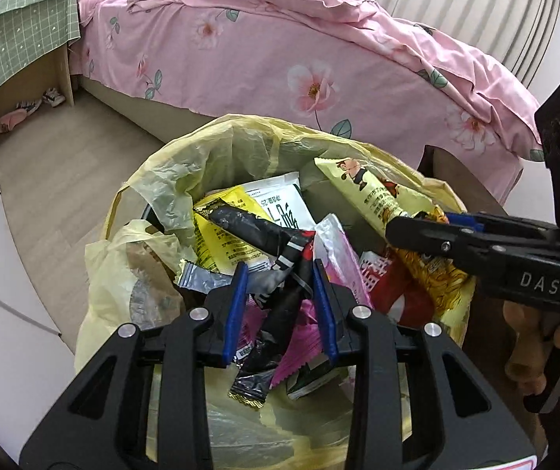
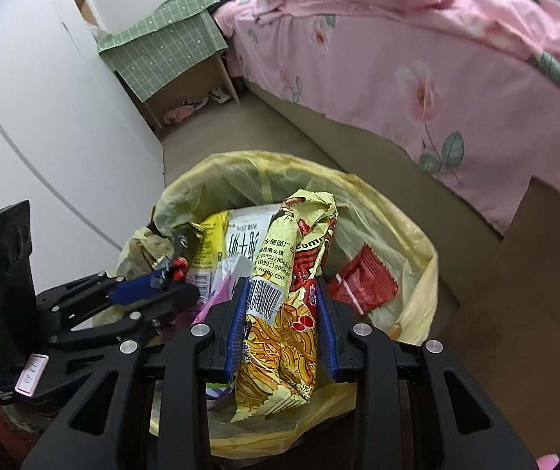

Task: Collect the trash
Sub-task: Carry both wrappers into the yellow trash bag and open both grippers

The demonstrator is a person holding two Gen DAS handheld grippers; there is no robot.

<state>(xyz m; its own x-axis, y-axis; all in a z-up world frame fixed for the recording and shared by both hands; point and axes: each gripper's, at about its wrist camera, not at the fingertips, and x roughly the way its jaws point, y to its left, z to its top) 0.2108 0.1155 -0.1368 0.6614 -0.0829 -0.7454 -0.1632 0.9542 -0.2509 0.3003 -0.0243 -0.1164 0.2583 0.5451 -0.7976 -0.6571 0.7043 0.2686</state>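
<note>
A bin lined with a yellow bag (image 1: pixel 217 149) (image 2: pixel 405 211) holds several wrappers. My left gripper (image 1: pixel 280 270) hangs over the bin, shut on a black wrapper (image 1: pixel 283 305); it also shows in the right wrist view (image 2: pixel 170 278). My right gripper (image 2: pixel 281 286) is shut on a yellow noodle wrapper (image 2: pixel 280 337) over the bin; it enters the left wrist view from the right (image 1: pixel 409 227). A red wrapper (image 2: pixel 362 278) and a white pack (image 1: pixel 280 203) lie inside.
A bed with a pink floral cover (image 1: pixel 280 58) (image 2: pixel 436 58) stands just behind the bin. A small table under a green checked cloth (image 1: pixel 17 43) (image 2: pixel 166 39) has slippers beneath it. White cabinet doors (image 2: pixel 44 117) stand at the left.
</note>
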